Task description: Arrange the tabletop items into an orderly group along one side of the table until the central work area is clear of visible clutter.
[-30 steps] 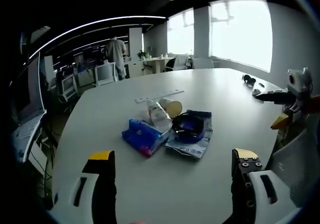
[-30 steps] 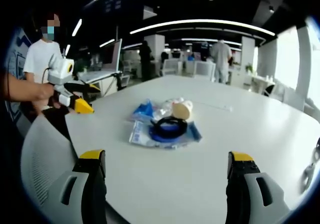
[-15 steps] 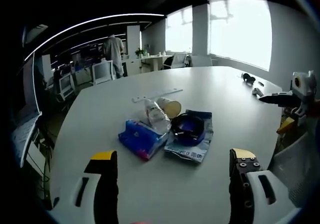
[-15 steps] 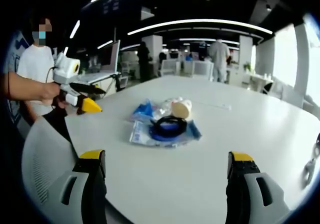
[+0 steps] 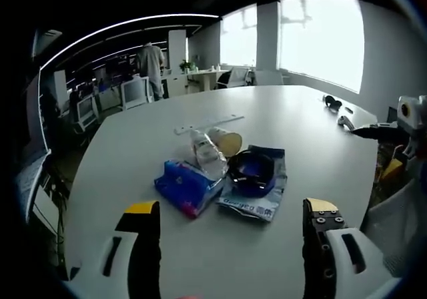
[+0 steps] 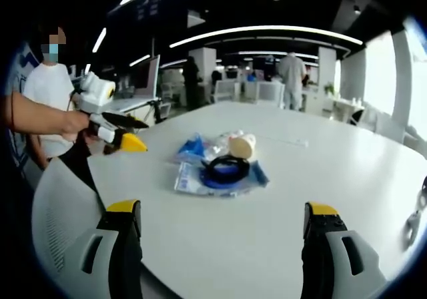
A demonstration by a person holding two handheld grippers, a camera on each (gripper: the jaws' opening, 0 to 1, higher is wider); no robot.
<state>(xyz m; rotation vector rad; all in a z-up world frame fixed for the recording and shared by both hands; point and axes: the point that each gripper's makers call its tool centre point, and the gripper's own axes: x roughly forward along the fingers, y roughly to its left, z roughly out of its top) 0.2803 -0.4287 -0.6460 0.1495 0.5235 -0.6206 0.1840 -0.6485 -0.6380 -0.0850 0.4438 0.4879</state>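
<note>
The broad white oval table [image 5: 320, 145] carries a tight cluster at its middle, at 12 o'clock from both grippers. Largest there is the flat blue-and-white plastic pouch [image 5: 257, 202], with a dark blue round bowl-like ring [image 5: 252, 169] sitting on it. Touching at 9 o'clock lies a crumpled blue wrapper [image 5: 185, 187], then a clear plastic bottle [image 5: 205, 153] and a tan paper cup [image 5: 228, 141] on its side. The left gripper [image 5: 230, 222] and right gripper [image 6: 223, 222] hover wide open, holding nothing. Dragging the pouch could spill the ring and set the cup rolling.
</note>
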